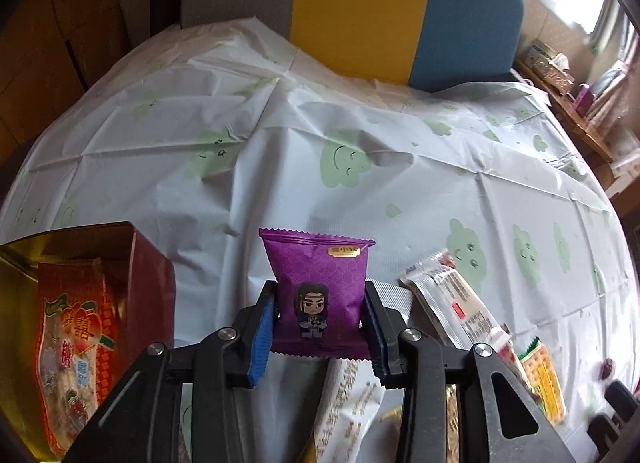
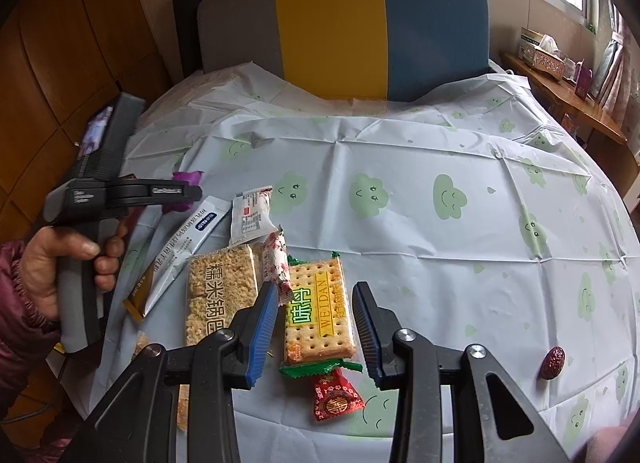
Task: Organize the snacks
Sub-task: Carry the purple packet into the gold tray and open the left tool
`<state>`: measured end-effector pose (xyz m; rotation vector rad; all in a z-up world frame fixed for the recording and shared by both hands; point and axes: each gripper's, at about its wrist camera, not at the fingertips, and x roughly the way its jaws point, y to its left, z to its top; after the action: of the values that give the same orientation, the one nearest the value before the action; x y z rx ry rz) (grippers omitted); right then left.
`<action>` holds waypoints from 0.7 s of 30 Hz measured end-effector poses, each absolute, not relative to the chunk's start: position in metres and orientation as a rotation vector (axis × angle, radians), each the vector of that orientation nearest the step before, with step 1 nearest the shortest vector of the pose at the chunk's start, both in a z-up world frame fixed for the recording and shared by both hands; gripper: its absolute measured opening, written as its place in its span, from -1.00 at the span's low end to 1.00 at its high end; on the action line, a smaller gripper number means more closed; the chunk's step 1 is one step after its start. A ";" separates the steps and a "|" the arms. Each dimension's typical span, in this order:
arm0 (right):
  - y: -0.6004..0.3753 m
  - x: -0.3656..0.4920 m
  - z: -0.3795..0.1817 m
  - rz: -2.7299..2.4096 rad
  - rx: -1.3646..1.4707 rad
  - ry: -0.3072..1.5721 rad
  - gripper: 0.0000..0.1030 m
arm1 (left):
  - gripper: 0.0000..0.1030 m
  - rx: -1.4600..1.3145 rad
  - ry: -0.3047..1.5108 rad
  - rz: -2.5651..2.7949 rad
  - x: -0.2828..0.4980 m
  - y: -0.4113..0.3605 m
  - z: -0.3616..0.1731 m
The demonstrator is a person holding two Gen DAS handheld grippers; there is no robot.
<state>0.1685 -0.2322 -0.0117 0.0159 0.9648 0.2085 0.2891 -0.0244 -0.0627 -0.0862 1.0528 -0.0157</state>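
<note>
My left gripper [image 1: 320, 303] is shut on a purple snack packet [image 1: 318, 287] with a cartoon figure, held upright above the table. A red and gold box [image 1: 148, 263] at its left holds an orange-red snack bag [image 1: 72, 343]. My right gripper [image 2: 316, 303] is open, its fingers either side of a WEIDAN cracker pack [image 2: 320, 311] lying on the table. Beside it lie a rice-crisp bar [image 2: 220, 287], a floral candy [image 2: 276, 259], a white sachet [image 2: 188, 235], a white wrapped bar [image 2: 250, 215] and a red candy [image 2: 334, 399]. The left gripper [image 2: 182, 193] shows in the right wrist view.
The table carries a pale cloth with green clouds [image 2: 440, 191]. A red date [image 2: 553, 362] lies at the right. A chair with a yellow and blue back [image 2: 360, 27] stands at the far side. A wooden shelf [image 2: 560, 87] with boxes is at the right.
</note>
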 end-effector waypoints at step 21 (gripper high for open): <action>-0.266 0.184 -0.028 0.103 0.162 1.034 -0.24 | -0.21 -0.075 0.947 -0.124 0.177 -0.011 -0.024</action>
<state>0.1841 -0.2656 -0.0285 0.1617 1.0342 0.1033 0.1770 -0.0111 -0.0239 -0.0748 0.9468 -0.1240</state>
